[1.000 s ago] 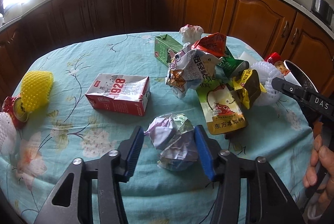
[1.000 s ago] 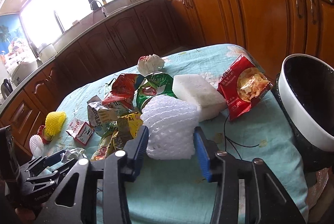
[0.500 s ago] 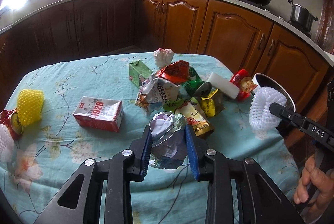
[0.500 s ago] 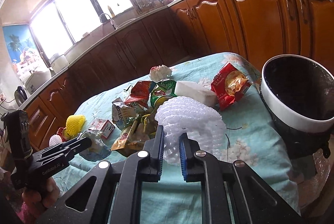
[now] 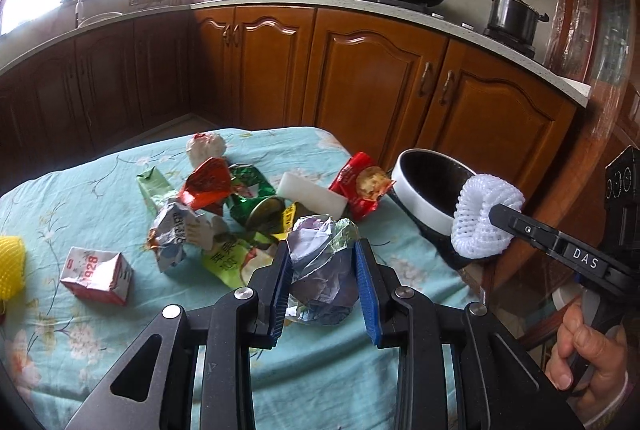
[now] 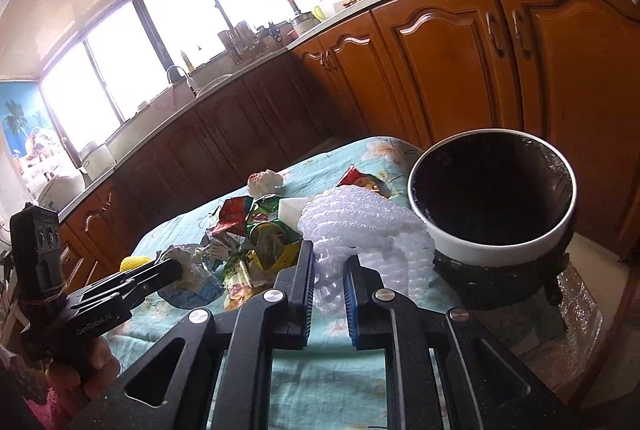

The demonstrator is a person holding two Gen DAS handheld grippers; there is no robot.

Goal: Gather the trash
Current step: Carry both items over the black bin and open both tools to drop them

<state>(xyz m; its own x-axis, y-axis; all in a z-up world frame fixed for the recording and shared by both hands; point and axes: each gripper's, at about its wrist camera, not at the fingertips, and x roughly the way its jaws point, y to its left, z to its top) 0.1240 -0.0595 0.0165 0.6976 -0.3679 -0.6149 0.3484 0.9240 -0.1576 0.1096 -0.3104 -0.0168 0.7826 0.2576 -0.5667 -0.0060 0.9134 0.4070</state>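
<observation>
The left gripper (image 5: 322, 286) has its jaws pinching a crumpled foil wrapper (image 5: 322, 270), lifted above the surface (image 5: 100, 342) covered in a teal flowered cloth. The right gripper (image 6: 326, 292) has its jaws pressed on a white foam net (image 6: 368, 230), held beside the rim of the black bin with a white rim (image 6: 500, 250). On the surface lie a pile of snack wrappers (image 5: 224, 205), a red-and-white carton (image 5: 98, 276), a white foam block (image 5: 312, 195) and a red chip bag (image 5: 360, 185)
</observation>
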